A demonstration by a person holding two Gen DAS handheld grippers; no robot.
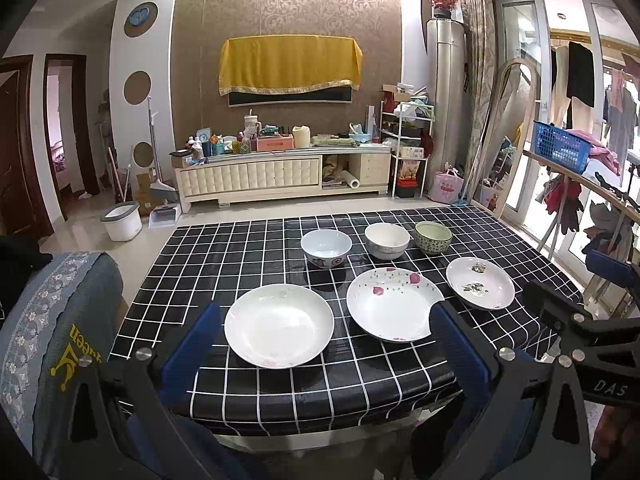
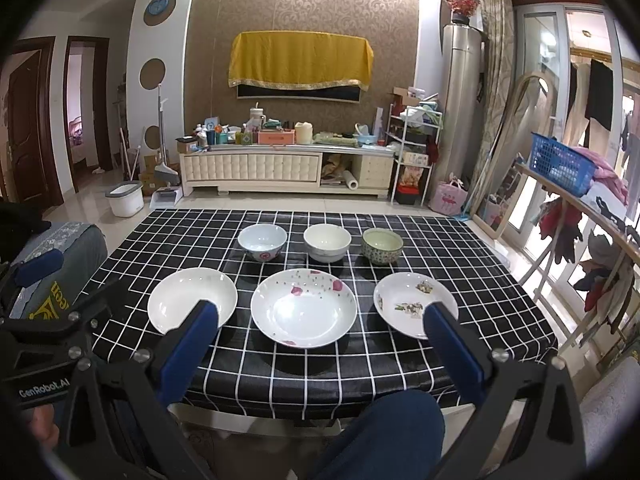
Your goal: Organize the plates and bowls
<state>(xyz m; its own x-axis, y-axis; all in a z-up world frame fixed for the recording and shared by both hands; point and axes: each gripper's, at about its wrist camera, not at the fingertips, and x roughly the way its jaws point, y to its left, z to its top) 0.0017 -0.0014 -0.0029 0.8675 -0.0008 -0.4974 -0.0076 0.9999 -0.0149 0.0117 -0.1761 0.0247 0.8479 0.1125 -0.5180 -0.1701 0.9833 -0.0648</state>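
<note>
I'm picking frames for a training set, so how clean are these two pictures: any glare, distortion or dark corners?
Left wrist view: strong fisheye bend, the tablecloth grid curves, corners go black, the window at right is washed out, and the plain plate is sharp. Right wrist view: the same bend and black corners, bright window, soft sheen on the flowered plate.
</note>
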